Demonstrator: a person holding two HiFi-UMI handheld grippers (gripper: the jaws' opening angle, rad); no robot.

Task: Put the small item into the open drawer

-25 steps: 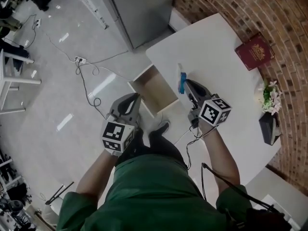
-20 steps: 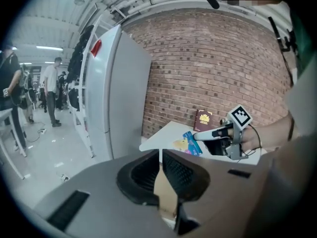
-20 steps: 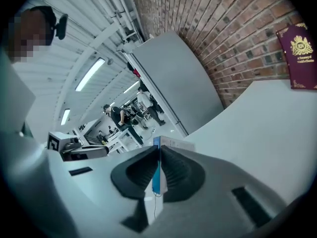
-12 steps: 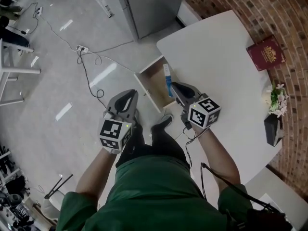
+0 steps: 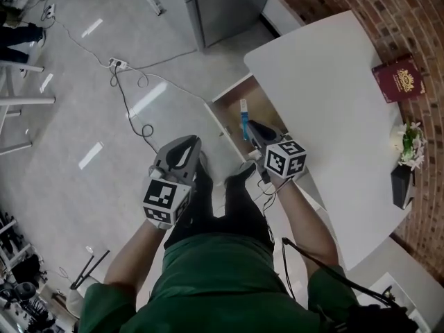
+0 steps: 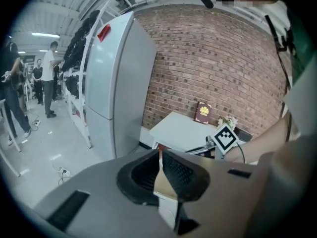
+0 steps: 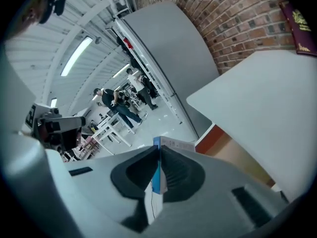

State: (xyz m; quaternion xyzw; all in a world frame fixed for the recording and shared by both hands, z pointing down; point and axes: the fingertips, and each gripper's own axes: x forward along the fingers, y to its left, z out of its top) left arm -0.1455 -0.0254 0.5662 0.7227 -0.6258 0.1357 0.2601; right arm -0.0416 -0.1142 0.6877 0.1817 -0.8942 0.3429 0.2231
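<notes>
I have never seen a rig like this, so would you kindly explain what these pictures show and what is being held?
A person wears a camera on the head and holds a two-jaw tool in each hand; no robot is involved. The head view looks down on both; the other two views look along each tool's jaws. The right tool is shut on a small blue and white box, seen over the open drawer of a white table. The left tool is shut and empty. On the table lie a red book and some flowers.
</notes>
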